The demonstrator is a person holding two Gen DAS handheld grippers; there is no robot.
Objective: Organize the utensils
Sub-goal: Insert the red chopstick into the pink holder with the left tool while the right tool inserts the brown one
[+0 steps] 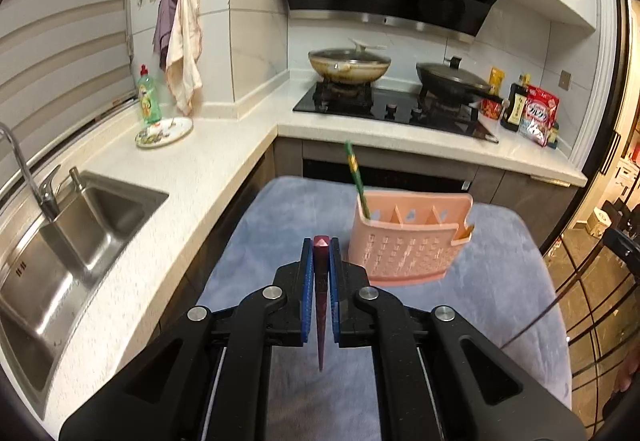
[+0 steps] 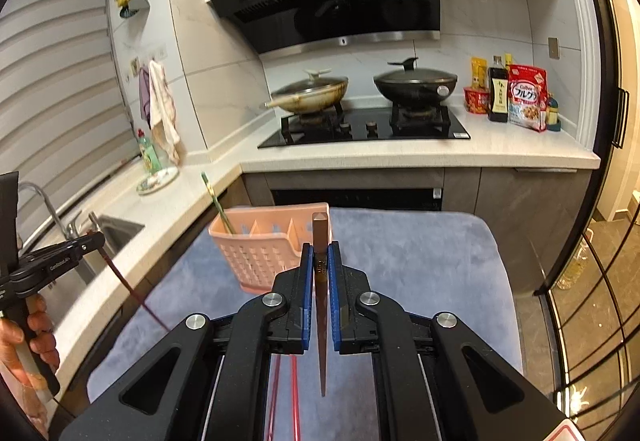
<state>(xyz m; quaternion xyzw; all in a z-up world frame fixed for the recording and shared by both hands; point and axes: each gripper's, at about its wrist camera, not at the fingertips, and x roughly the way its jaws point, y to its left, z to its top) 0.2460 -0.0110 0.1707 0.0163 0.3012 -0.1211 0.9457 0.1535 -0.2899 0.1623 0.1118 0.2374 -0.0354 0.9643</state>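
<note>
Your left tongs (image 1: 321,247) clamp a maroon chopstick (image 1: 320,305); your right tongs (image 2: 321,253) clamp a brown chopstick (image 2: 320,237), beside the pink utensil basket (image 2: 260,249).

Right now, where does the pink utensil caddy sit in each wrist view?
Left wrist: pink caddy right of centre on the blue mat, just beyond the left gripper.
Right wrist: caddy left of centre, partly behind the right gripper.
Shared landmark: the green chopstick standing in its end compartment.
</note>
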